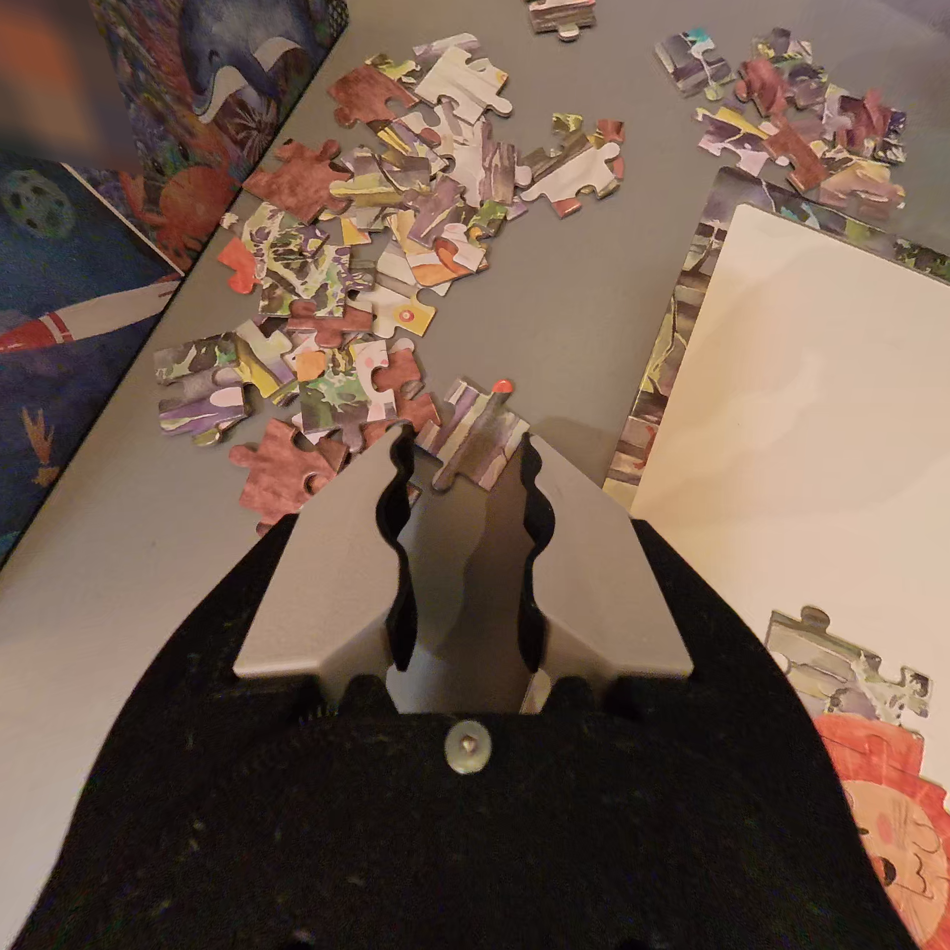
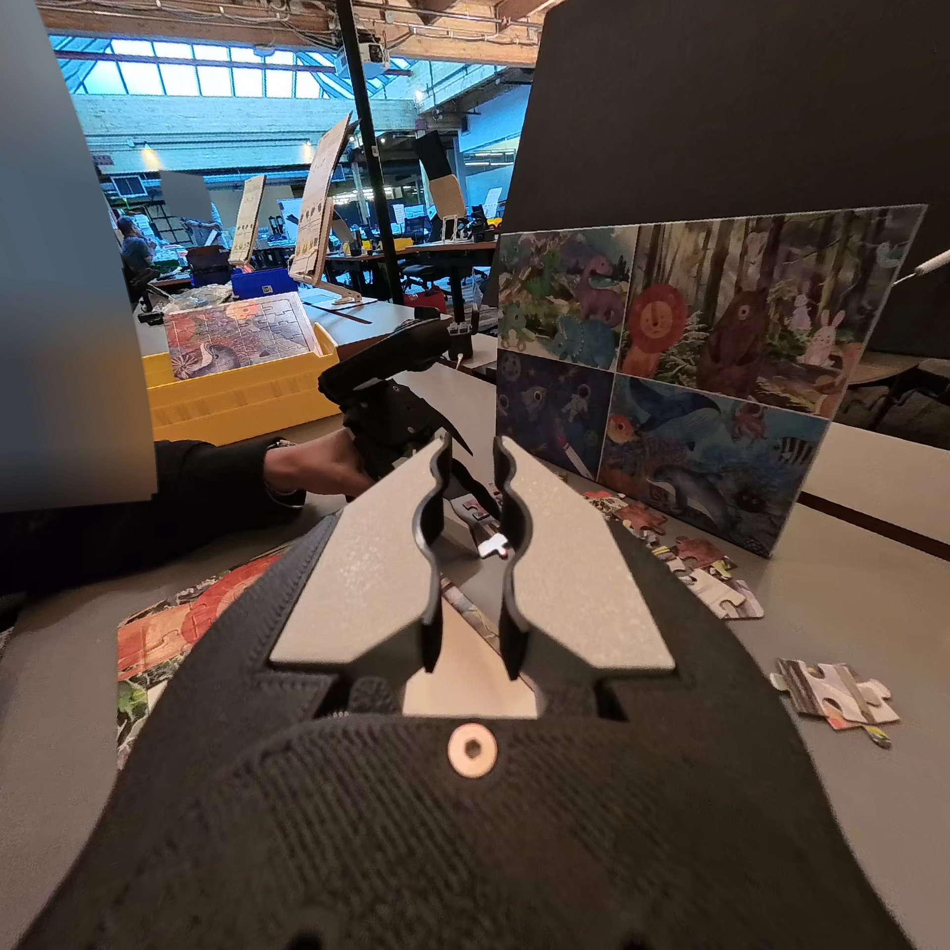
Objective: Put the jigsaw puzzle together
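Note:
My left gripper (image 1: 465, 439) is open and low over the grey table. A purple-grey puzzle piece with a red tip (image 1: 480, 437) lies between its spread fingertips. A pile of loose pieces (image 1: 360, 247) lies just ahead and to the left. The puzzle board (image 1: 797, 411), white inside with a printed border, is on the right. Joined orange lion pieces (image 1: 894, 802) sit at its near corner. My right gripper (image 2: 473, 447) is open a little, with nothing between its fingers, above the board's lion corner (image 2: 169, 627). The right wrist view also shows the left gripper (image 2: 390, 411), held by a hand (image 2: 308, 468).
A second heap of pieces (image 1: 802, 128) lies beyond the board. A picture sheet with four scenes (image 2: 694, 360) stands upright at the right; it also shows at the left of the left wrist view (image 1: 67, 308). Joined pieces (image 2: 833, 694) lie near it. Yellow bins (image 2: 231, 406) stand behind. The left gripper's tips are roughly 20 centimetres from the right gripper's.

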Demonstrator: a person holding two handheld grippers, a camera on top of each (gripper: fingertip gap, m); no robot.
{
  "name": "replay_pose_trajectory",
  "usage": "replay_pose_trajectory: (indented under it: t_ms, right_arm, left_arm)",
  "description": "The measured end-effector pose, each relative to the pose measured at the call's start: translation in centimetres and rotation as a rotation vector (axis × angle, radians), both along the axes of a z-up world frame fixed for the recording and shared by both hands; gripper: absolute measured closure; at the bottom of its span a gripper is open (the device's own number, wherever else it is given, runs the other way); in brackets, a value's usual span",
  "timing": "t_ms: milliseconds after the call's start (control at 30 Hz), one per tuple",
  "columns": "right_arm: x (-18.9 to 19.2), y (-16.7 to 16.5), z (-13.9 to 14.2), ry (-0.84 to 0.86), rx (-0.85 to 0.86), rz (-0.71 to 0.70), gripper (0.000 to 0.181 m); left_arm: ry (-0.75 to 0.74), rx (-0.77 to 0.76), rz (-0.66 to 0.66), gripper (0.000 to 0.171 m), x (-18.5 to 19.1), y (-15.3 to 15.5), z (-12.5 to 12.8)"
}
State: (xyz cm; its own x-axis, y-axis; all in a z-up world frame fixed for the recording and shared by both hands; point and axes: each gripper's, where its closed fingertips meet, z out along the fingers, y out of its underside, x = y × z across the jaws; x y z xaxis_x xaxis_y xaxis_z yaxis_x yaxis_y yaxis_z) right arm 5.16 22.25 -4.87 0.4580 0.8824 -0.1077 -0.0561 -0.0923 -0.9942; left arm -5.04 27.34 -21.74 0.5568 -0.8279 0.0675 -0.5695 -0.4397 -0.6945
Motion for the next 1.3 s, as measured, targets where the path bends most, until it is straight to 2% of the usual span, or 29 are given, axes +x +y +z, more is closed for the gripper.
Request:
replay_pose_trajectory:
  t_ms: [200, 333, 433, 567, 633, 667, 700, 733, 800, 867, 967, 1067, 1200, 1300]
  right_arm:
    - [0.0, 0.0, 0.0, 0.001, -0.001, 0.000, 0.167]
    - [-0.3, -0.1, -0.4, -0.012, -0.017, 0.010, 0.164]
    - [-0.9, -0.1, -1.4, -0.038, -0.063, 0.033, 0.157]
    - [-2.6, -0.7, -4.1, -0.108, -0.210, 0.118, 0.132]
    - [-3.5, -1.5, -5.0, -0.085, -0.318, 0.198, 0.124]
    - [-3.9, -1.8, -5.1, -0.051, -0.374, 0.236, 0.122]
    - [-4.1, -2.1, -5.1, -0.011, -0.428, 0.276, 0.121]
    - [-4.2, -2.3, -5.0, 0.031, -0.477, 0.311, 0.121]
    - [-4.3, -2.4, -5.2, 0.077, -0.555, 0.347, 0.125]
    - [-4.1, -2.1, -6.2, 0.041, -0.592, 0.326, 0.126]
    - [-3.3, -1.4, -7.2, -0.048, -0.569, 0.271, 0.128]
    - [-2.3, -1.1, -6.5, -0.106, -0.477, 0.227, 0.135]
    - [-1.8, -0.4, -6.5, -0.187, -0.368, 0.146, 0.138]
    - [-1.9, -0.3, -7.3, -0.240, -0.348, 0.127, 0.138]
  left_arm:
    - [-0.013, 0.006, -0.043, 0.133, 0.3, -0.6, 0.6]
    - [-0.057, 0.063, -0.105, 0.133, 0.9, -1.3, 2.9]
    - [-0.094, 0.127, -0.204, 0.133, 1.7, -2.7, 5.2]
    - [-0.169, 0.173, -0.344, 0.133, 2.8, -5.6, 8.1]
    - [-0.226, 0.188, -0.407, 0.134, 3.4, -7.1, 9.4]
    - [-0.241, 0.196, -0.433, 0.140, 3.7, -7.7, 9.8]
    - [-0.244, 0.216, -0.455, 0.154, 3.9, -8.2, 10.1]
    - [-0.240, 0.249, -0.467, 0.154, 4.1, -8.4, 10.3]
    - [-0.217, 0.285, -0.479, 0.153, 4.4, -8.7, 10.3]
    - [-0.184, 0.276, -0.476, 0.152, 4.4, -8.6, 9.7]
    - [-0.152, 0.258, -0.457, 0.152, 4.3, -8.3, 8.8]
    - [-0.145, 0.201, -0.461, 0.151, 4.2, -9.0, 7.9]
    - [-0.165, 0.076, -0.504, 0.147, 5.1, -12.4, 6.3]
    - [-0.143, 0.025, -0.558, 0.142, 6.9, -15.4, 4.6]
